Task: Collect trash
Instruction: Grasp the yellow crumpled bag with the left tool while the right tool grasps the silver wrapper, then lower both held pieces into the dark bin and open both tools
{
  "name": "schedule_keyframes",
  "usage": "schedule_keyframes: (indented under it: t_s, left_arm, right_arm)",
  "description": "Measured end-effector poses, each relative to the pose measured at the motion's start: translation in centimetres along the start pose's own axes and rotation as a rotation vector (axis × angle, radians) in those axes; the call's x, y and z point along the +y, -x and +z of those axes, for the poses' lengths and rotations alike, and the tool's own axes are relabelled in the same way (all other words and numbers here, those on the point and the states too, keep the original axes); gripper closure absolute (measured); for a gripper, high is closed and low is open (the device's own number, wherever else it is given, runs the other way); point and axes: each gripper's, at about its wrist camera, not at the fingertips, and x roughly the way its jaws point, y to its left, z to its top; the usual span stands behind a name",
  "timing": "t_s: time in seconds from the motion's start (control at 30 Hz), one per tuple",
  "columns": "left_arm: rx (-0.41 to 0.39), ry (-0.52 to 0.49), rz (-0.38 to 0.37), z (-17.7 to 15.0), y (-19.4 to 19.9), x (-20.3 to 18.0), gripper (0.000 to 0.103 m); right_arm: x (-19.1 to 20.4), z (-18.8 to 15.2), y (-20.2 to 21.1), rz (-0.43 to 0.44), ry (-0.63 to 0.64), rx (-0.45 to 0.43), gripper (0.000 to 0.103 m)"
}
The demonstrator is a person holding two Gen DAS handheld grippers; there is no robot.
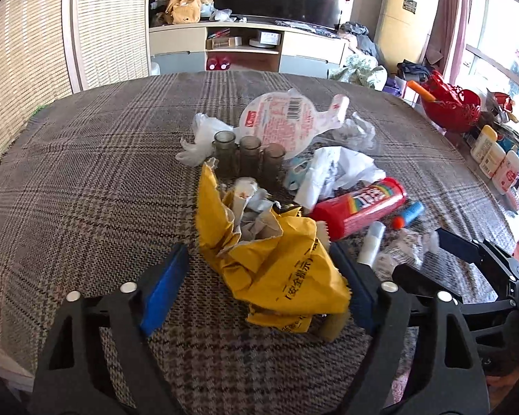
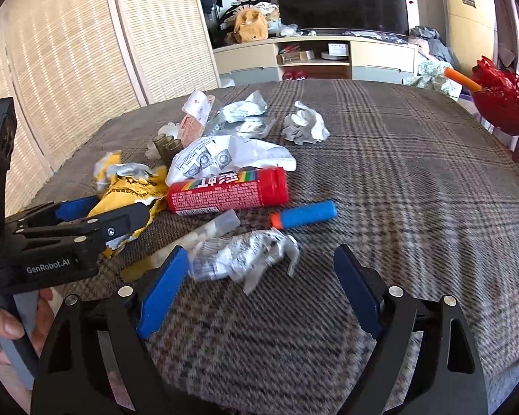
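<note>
Trash lies heaped mid-tabletop [image 1: 86,180] on the plaid cloth. We note a crumpled yellow bag [image 1: 273,259], mouth up and stuffed with paper scraps, its long axis running from near the camera away toward the three grey jars [image 1: 249,154]; black print shows on its creased lower face. Left gripper [image 1: 263,287] sits low with fingers [image 1: 166,287] spread wide, one either side of the bag; whether the right-hand pad touches the bag we cannot tell. From the right wrist view the same gripper enters from the left, a hand [image 2: 3,325] wrapped around its handle. Beyond the bag: a red tube [image 2: 228,190] lying on its side, long axis left to right, cap end to the right; a blue foam dart [image 2: 304,214] with orange tip pointing left, just beside the tube; white crumpled paper [image 2: 231,159] behind it. Right gripper [image 2: 259,287] hovers low over the cloth, fingers [image 2: 162,294] wide apart, a crinkled clear wrapper [image 2: 238,259] just ahead of them, nearer the left one and not gripped. A red bowl [image 2: 501,103] stands well apart at the far right edge.
</note>
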Motion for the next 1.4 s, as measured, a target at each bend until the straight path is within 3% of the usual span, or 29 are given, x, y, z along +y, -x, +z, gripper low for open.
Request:
schedule_keyframes:
  t_s: [0.17, 0.33, 0.4, 0.5, 0.73, 1.0, 1.13, 1.4]
  left_arm:
    - [0.003, 0.002, -0.015, 0.1, -0.7, 0.7, 0.036]
    - [-0.009, -0.012, -0.026, -0.2, -0.6, 0.6, 0.042]
    - [-0.011, -0.017, -0.029, -0.4, -0.5, 0.6, 0.046]
    - [-0.024, -0.017, -0.024, -0.7, 0.2, 0.6, 0.051]
    - [-0.067, -0.019, -0.017, -1.3, 3.2, 0.2, 0.055]
    - [-0.125, -0.014, -0.009, -3.1, 8.6, -0.9, 0.055]
    - [-0.152, -0.007, 0.005, -5.2, 11.7, -1.5, 0.054]
    - [-0.133, 0.015, -0.023, -10.6, 14.5, -2.3, 0.054]
  right_arm:
    - [0.8, 0.1, -0.8, -0.014, 0.028, -0.007, 0.029]
    - [1.2, -0.3, -0.6, -0.045, 0.061, -0.013, 0.052]
    - [1.1, -0.6, -0.2, -0.046, 0.059, -0.018, 0.068]
    - [0.3, -0.8, 0.3, -0.026, 0.029, -0.013, 0.079]
    - [-0.1, -1.5, 2.4, -0.007, 0.004, -0.019, 0.083]
    - [0.3, -2.3, 7.5, -0.012, 0.001, -0.086, 0.083]
    - [0.5, -3.2, 9.9, -0.017, 0.008, -0.109, 0.082]
    - [1.1, -6.7, 12.2, -0.003, 0.005, -0.084, 0.082]
